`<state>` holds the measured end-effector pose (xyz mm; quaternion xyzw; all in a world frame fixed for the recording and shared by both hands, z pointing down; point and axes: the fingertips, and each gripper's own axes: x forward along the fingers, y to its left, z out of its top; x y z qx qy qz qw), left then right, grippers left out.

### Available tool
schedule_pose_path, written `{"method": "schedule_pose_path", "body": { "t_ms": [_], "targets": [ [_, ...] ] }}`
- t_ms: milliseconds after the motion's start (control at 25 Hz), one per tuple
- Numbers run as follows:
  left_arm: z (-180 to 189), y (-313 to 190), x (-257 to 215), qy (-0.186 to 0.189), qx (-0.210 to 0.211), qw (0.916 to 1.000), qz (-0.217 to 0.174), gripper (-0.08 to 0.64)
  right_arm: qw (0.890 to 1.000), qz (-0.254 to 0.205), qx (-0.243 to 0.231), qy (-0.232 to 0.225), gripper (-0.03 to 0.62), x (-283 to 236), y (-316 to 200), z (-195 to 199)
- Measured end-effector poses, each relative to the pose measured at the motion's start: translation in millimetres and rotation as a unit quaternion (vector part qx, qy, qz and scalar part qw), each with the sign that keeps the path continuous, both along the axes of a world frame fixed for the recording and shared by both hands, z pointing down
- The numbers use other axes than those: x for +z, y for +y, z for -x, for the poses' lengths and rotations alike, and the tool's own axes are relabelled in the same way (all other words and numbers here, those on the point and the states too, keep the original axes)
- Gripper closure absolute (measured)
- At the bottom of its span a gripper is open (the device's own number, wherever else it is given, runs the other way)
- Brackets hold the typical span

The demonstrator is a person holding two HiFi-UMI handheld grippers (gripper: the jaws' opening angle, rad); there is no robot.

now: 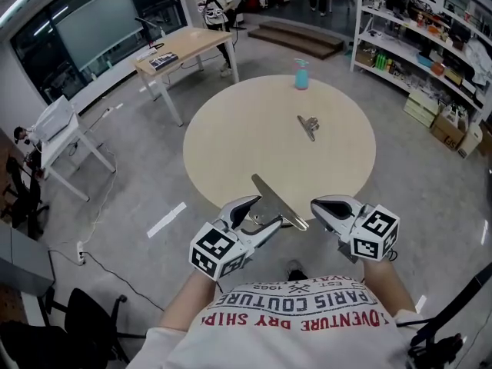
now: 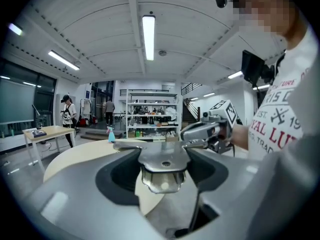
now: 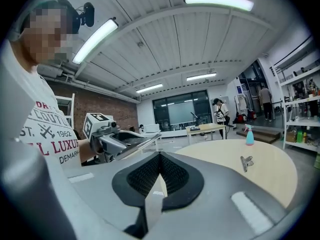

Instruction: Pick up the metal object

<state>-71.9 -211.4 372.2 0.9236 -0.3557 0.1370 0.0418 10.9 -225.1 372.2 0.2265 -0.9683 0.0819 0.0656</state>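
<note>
A long flat metal object (image 1: 278,201) hangs above the near edge of the round beige table (image 1: 231,148). My left gripper (image 1: 258,218) is shut on it, jaws wide apart. In the left gripper view its plate (image 2: 163,160) spans the gap between the jaws, with a shiny curved part beneath. My right gripper (image 1: 324,208) is just right of it, shut and empty; its ribbed pads (image 3: 148,175) meet. The right gripper view shows the left gripper (image 3: 116,142) with the metal strip (image 3: 141,144) sticking out. A small metal clip (image 1: 308,126) lies on the table further out.
A blue spray bottle (image 1: 301,74) stands at the table's far edge. A wooden desk (image 1: 181,46) and a person (image 1: 213,2) are beyond it. Shelving (image 1: 430,41) lines the right side. A white folding stand (image 1: 63,131) and a black chair (image 1: 73,321) are on the left.
</note>
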Motion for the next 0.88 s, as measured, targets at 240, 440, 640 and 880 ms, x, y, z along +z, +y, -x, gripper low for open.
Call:
{"method": "schedule_pose_path", "body": {
  "t_ms": [240, 440, 640, 880],
  "targets": [
    [2, 3, 2, -0.002, -0.003, 1.0, 0.003, 0.276, 1.0, 0.001, -0.002, 0.005, 0.591, 2, 3, 2],
    [6, 4, 0, 0.002, -0.005, 1.0, 0.004, 0.276, 1.0, 0.003, -0.004, 0.012, 0.591, 3, 5, 6],
    [7, 7, -3, 0.009, -0.005, 1.0, 0.0, 0.276, 1.0, 0.005, -0.002, 0.018, 0.591, 5, 11, 6],
    [7, 17, -3, 0.005, 0.002, 1.0, -0.006, 0.276, 1.0, 0.0, 0.004, 0.021, 0.591, 4, 24, 4]
  ]
}}
